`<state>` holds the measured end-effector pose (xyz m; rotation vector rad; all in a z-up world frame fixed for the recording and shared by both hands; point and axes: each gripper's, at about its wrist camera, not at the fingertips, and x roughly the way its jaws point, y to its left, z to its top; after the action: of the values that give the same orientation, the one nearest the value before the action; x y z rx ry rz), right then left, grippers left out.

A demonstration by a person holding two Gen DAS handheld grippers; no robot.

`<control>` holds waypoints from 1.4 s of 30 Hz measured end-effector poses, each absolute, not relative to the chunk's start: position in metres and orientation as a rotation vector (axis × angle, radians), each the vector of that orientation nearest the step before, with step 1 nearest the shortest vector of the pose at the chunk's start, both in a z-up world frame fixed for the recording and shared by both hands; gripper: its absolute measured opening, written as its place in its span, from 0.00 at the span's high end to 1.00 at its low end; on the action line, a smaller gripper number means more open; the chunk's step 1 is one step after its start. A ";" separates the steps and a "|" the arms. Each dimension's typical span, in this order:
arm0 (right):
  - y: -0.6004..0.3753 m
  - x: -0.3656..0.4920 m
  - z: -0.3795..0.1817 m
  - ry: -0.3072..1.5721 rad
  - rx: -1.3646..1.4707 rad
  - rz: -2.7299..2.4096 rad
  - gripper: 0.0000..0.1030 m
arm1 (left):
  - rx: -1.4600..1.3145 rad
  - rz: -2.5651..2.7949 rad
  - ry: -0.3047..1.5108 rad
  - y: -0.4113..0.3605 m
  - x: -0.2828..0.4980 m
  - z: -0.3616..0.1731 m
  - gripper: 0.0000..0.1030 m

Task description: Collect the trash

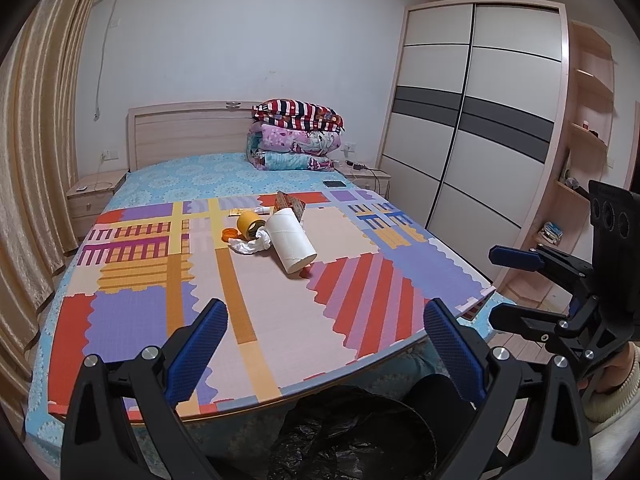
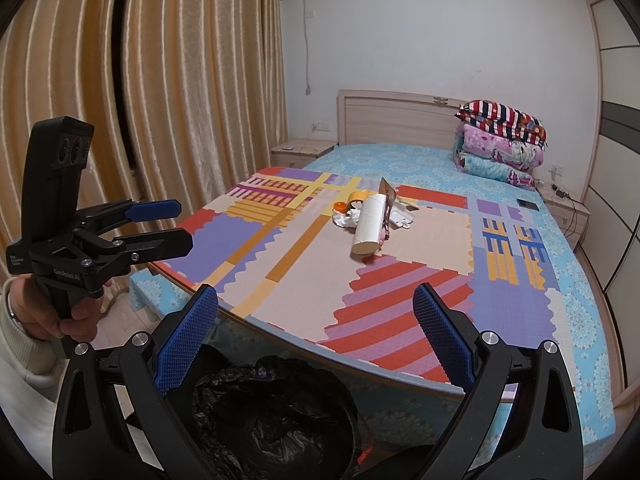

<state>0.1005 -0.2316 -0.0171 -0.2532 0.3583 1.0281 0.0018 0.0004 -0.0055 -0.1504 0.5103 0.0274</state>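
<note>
Left gripper (image 1: 326, 344) wide open, empty. Right gripper (image 2: 316, 336) wide open, empty. Trash pile well ahead of both on patterned mat (image 1: 280, 320): paper roll (image 1: 291, 243), crumpled tissue (image 1: 252, 243), yellow tape roll (image 1: 250, 224). Black-lined bin (image 2: 276, 412) directly below fingers.
</note>
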 end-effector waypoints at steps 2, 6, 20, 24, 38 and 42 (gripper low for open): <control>-0.231 0.100 -0.017 0.358 -0.254 1.028 0.04 | -0.151 0.024 0.511 0.000 0.001 -0.005 0.08; -0.231 0.100 -0.017 0.358 -0.253 1.028 0.04 | -0.151 0.023 0.510 0.000 0.001 -0.005 0.08; -0.231 0.100 -0.017 0.357 -0.253 1.027 0.04 | -0.150 0.021 0.509 -0.001 0.002 -0.004 0.08; -0.231 0.101 -0.018 0.356 -0.253 1.027 0.04 | -0.151 0.021 0.509 -0.001 0.001 -0.004 0.08; -0.234 0.102 -0.013 0.345 -0.259 1.025 0.04 | -0.145 0.009 0.507 -0.003 0.000 -0.001 0.08; -0.232 0.101 -0.015 0.344 -0.262 1.024 0.04 | -0.145 0.007 0.509 -0.003 0.000 -0.001 0.08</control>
<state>0.1007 -0.2318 -0.0153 -0.2619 0.3436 1.0244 0.0000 -0.0030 -0.0006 -0.1452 0.5085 0.0073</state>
